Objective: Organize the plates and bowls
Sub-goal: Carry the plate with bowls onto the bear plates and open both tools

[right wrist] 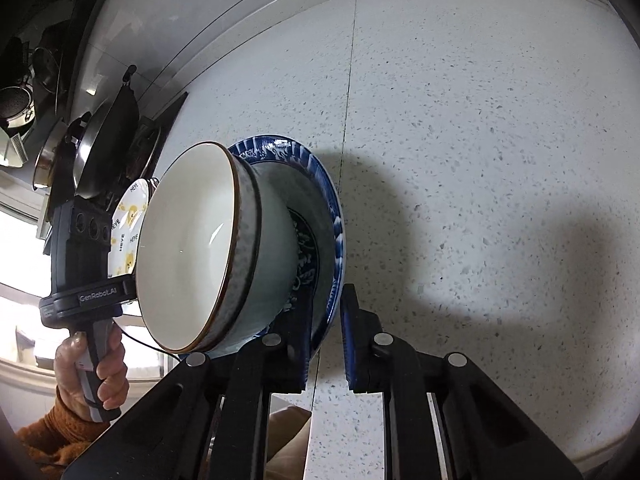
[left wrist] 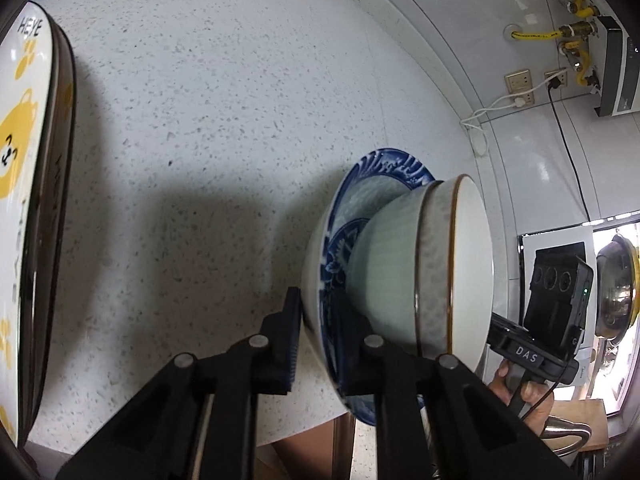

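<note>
Between both pairs of fingers [left wrist: 316, 340] [right wrist: 326, 344], clamped on the blue plate's [left wrist: 384, 164] opposite rims, I should lift evenly so the bowl [left wrist: 400, 264] stays seated.

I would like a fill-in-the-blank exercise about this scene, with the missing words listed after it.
1. The white bowl sits inside a plate whose rim is patterned in ____.
2. Both the left gripper and the right gripper are shut on the rim of the ____.
3. The bowl's rim is edged with a thin ____ line.
4. The plate with yellow bears carries the printed word ____.

Missing words: blue; plate; brown; HEYE
</note>
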